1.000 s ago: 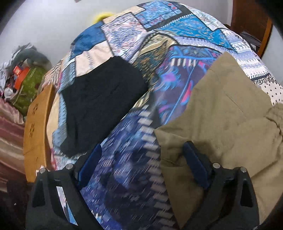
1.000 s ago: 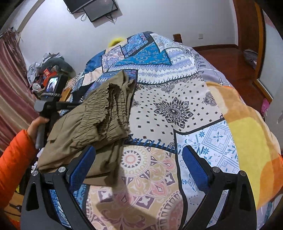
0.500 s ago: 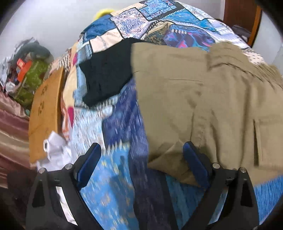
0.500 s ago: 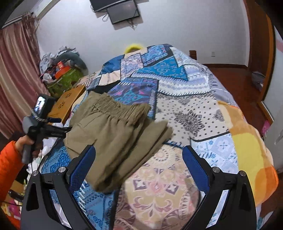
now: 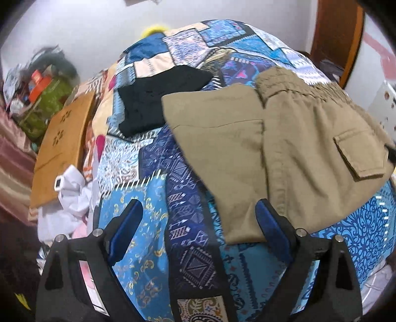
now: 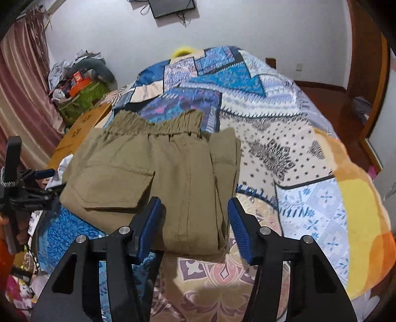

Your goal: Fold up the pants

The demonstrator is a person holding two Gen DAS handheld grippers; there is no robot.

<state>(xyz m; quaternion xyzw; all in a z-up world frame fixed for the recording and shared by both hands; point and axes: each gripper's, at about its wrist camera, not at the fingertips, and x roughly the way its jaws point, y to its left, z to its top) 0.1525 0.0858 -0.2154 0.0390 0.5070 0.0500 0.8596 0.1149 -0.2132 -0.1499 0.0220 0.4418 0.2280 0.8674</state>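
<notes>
The khaki pants (image 6: pixel 158 171) lie folded into a flat bundle on the patchwork bedspread (image 6: pixel 284 138), waistband at the far side. In the left wrist view the pants (image 5: pixel 279 153) fill the right half, pocket flap up. My right gripper (image 6: pixel 194 218) is open, its blue pads on either side of the bundle's near edge, holding nothing. My left gripper (image 5: pixel 199 223) is open and empty, with its right fingertip (image 5: pixel 269 218) over the pants' near corner. The left gripper also shows at the left edge of the right wrist view (image 6: pixel 27 183).
A folded black garment (image 5: pixel 158 101) lies on the bed beyond the pants. A wooden board (image 5: pixel 61 146) and crumpled white cloth (image 5: pixel 69 195) lie off the bed's left side. Clutter (image 6: pixel 79 86) and a curtain stand at the far left. A dark screen (image 6: pixel 173 7) hangs on the wall.
The pants have gone from a bunched pile to a flat bundle nearer the front. The right gripper's jaws have narrowed and moved up to the bundle. The left gripper has drawn back.
</notes>
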